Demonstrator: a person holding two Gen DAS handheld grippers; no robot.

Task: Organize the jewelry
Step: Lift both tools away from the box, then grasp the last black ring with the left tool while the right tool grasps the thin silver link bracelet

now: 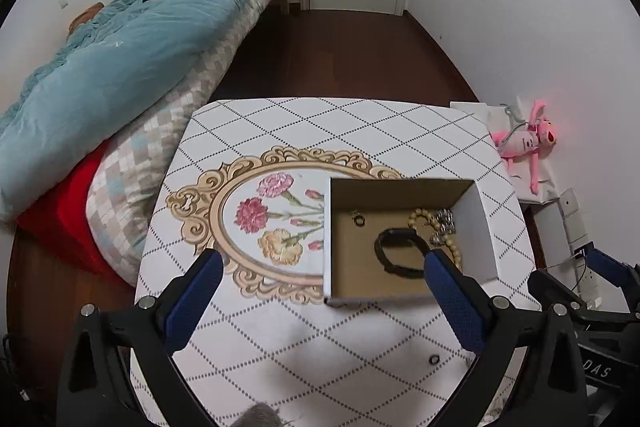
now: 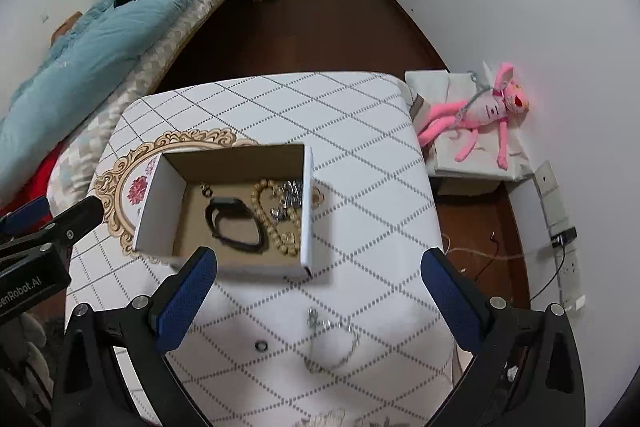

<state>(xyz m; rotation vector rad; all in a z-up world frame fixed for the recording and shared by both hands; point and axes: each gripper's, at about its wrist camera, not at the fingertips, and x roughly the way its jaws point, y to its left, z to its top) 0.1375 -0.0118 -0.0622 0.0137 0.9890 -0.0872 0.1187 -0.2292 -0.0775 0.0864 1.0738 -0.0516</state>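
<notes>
An open cardboard box [image 1: 476, 227] [image 2: 160, 203] stands on the white diamond-pattern table. It holds a black band [image 1: 394, 253] [image 2: 234, 223], a beige bead bracelet [image 1: 436, 227] [image 2: 276, 219], a silver linked piece [image 2: 290, 197] and a small dark ring [image 1: 359, 220] [image 2: 207, 191]. A small dark ring [image 1: 433, 360] [image 2: 261, 345] and a silver chain [image 2: 332, 341] lie on the table in front of the box. My left gripper [image 1: 320, 263] is open and empty above the table, left of the box front. My right gripper [image 2: 318, 263] is open and empty above the chain.
The table [image 1: 280, 131] [image 2: 360, 147] has a floral medallion [image 1: 276, 219] left of the box. A bed with a blue duvet [image 1: 120, 59] runs along the left. A pink plush toy [image 2: 488, 111] lies on a white stand at the right. Cables and sockets [image 2: 560, 239] are on the right wall.
</notes>
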